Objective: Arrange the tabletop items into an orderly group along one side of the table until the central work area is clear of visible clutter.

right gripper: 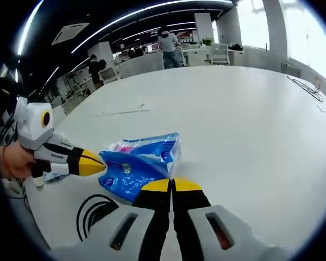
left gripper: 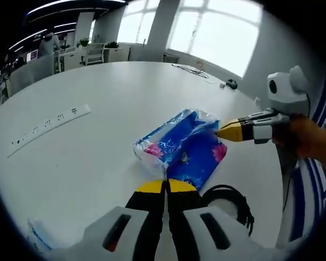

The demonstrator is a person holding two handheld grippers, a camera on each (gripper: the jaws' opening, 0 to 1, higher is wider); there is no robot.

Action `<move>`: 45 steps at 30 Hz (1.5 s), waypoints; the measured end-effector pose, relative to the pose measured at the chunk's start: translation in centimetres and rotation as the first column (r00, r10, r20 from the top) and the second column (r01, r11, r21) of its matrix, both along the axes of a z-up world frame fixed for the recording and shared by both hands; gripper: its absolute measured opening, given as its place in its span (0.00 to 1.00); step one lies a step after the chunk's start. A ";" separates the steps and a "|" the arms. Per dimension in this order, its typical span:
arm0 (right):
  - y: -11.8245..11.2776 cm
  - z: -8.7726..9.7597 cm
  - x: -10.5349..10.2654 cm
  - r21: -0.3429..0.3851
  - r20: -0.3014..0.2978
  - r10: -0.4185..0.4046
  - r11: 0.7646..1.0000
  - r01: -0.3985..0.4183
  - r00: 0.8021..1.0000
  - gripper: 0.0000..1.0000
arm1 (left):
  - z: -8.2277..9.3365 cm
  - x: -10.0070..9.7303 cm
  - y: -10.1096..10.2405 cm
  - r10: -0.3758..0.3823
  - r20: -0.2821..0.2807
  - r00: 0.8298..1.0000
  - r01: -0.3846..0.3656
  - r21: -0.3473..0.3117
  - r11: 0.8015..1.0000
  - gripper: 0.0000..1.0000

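Two grippers, left (left gripper: 166, 186) and right (right gripper: 172, 185), seemingly pinch opposite edges of the blue tissue pack (left gripper: 180, 145) on the white table (left gripper: 108, 103).

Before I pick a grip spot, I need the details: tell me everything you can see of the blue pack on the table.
The pack is a soft, glossy blue plastic-wrapped bundle with pink and white print, crinkled and slightly loose at its ends. It lies flat on the white table. The left tool is shut at its near edge, and the right tool is shut at the opposite end. A black cable lies coiled close beside it.
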State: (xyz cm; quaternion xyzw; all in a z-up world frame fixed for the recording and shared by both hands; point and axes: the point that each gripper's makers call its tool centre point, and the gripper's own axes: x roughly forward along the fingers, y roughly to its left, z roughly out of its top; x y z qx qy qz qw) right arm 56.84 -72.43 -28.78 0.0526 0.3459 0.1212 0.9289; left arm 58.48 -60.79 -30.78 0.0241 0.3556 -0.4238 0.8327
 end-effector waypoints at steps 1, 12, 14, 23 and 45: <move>0.0 0.0 0.0 0.001 0.000 0.000 1.000 0.000 1.000 0.00 | -0.1 0.0 0.0 0.001 -0.001 1.000 -0.001 0.002 1.000 0.00; -0.2 -1.3 0.0 0.005 -0.026 -0.006 1.000 0.006 1.000 0.00 | -1.3 -0.3 -0.2 -0.004 -0.025 1.000 0.005 0.015 1.000 0.00; -0.2 -1.5 -0.1 0.004 -0.029 -0.006 1.000 0.006 1.000 0.00 | -1.5 -0.3 -0.2 -0.005 -0.025 1.000 0.005 0.018 1.000 0.00; -0.2 -2.3 -0.1 0.006 -0.044 -0.007 1.000 0.008 0.999 0.00 | -1.9 -0.3 -0.1 0.005 -0.038 0.999 -0.004 0.015 1.000 0.00; -0.4 -2.9 -0.3 0.013 -0.056 -0.023 1.000 0.023 0.998 0.01 | -2.4 -0.6 -0.2 -0.015 -0.044 0.999 0.015 0.014 1.000 0.03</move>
